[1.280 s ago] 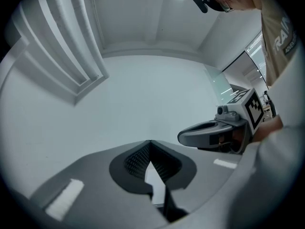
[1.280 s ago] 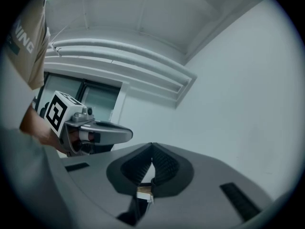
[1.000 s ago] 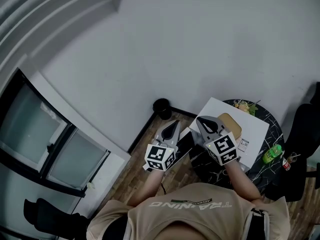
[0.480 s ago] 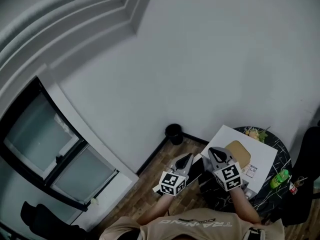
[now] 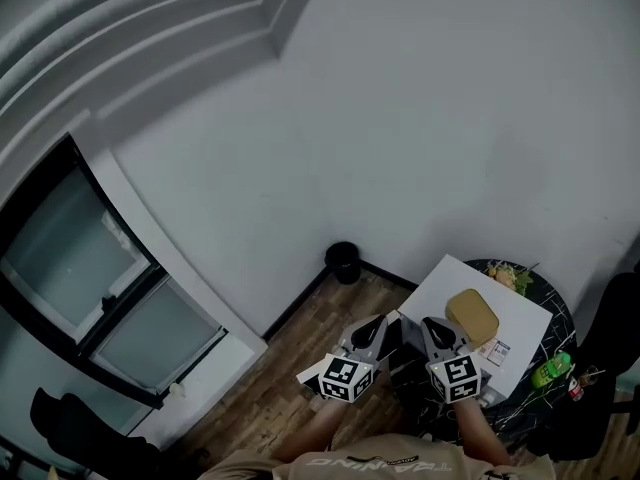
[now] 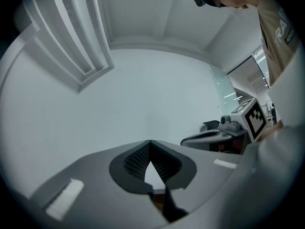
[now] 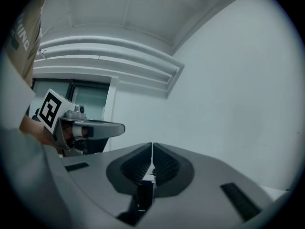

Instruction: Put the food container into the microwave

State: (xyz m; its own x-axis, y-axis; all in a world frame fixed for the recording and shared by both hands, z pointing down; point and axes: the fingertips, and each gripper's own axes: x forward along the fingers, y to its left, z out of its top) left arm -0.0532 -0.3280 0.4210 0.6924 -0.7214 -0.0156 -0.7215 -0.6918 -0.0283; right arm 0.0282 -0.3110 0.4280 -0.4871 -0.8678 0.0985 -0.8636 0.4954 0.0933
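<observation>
Approach stage, before any contact. We see the left gripper (image 5: 371,326) and the right gripper (image 5: 434,326) held side by side in front of the person. Each has its jaws pressed together at the tips with nothing between them. Their own views confirm this for the left gripper (image 6: 150,144) and the right gripper (image 7: 152,147), and both views face bare wall, not the work. The food container (image 5: 472,316), a tan box with rounded corners, lies on top of the white microwave (image 5: 455,276), just ahead of the right gripper and apart from it. The microwave stands on a dark round tabletop (image 5: 558,318), with a green bottle (image 5: 547,368) near the edge. The microwave's front is largely hidden behind the grippers, so we cannot tell whether its door stands open. We judge that the door must be dealt with first. To do the step well, we would tip both grippers down until the container enters their views and part the jaws of the right gripper before reaching. We would then take the container by one rim and keep it level, since its contents are unseen.
</observation>
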